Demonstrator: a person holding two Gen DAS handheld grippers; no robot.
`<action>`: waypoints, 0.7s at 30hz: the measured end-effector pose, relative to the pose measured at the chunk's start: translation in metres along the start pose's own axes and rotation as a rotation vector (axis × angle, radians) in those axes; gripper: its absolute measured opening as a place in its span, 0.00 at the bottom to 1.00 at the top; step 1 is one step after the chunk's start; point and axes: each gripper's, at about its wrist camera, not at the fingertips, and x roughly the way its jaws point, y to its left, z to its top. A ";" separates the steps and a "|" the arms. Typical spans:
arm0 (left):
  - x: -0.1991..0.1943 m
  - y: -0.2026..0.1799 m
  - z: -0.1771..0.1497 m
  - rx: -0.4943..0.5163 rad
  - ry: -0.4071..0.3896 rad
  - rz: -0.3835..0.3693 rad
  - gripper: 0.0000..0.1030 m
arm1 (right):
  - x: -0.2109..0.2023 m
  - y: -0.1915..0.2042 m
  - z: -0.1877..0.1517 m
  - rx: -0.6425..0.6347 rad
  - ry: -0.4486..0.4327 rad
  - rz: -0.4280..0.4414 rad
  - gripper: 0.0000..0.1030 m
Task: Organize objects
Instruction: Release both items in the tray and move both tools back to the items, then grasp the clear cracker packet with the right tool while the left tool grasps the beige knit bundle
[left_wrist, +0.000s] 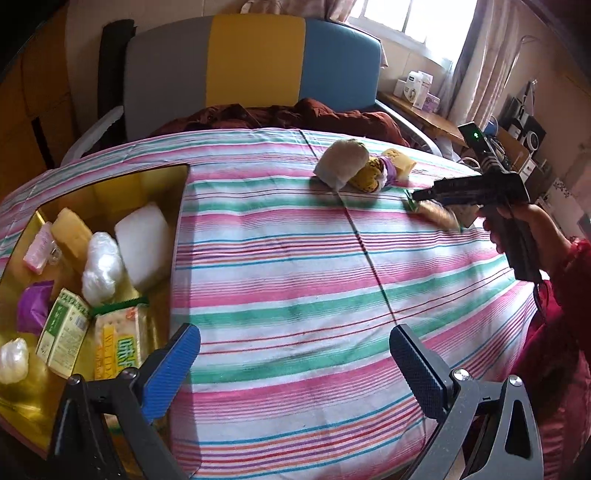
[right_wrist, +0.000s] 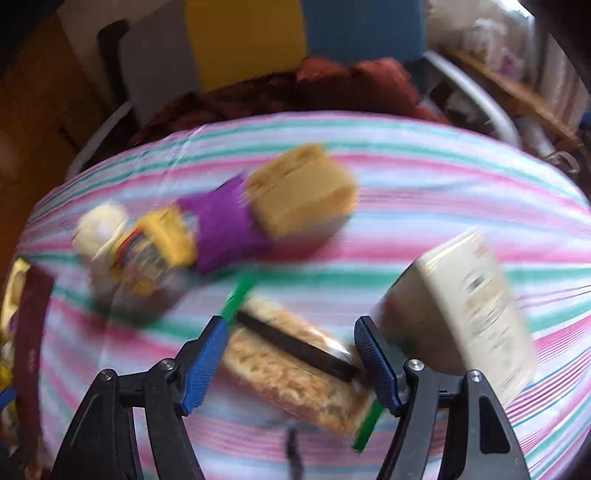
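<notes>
Right wrist view: blurred cracker packet (right_wrist: 295, 373), green-edged, dark stripe, lies between open jaws.

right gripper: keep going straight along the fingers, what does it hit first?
Most likely the clear cracker pack with green ends, lying on the striped cloth. The right gripper is open, jaws either side of the pack, pads apparently not touching. The picture is blurred, so depth is uncertain.

Both grippers (left_wrist: 295, 354) (right_wrist: 290, 360) agape, angled downward
</notes>
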 end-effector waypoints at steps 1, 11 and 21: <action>0.000 -0.002 0.001 0.004 -0.003 -0.004 1.00 | -0.001 0.004 -0.002 -0.024 -0.008 -0.018 0.70; 0.002 -0.005 0.010 0.015 -0.019 0.007 1.00 | 0.003 -0.014 0.000 0.067 0.036 0.014 0.70; 0.035 -0.013 0.045 0.008 -0.006 0.001 1.00 | -0.021 0.010 -0.052 -0.002 0.075 0.001 0.70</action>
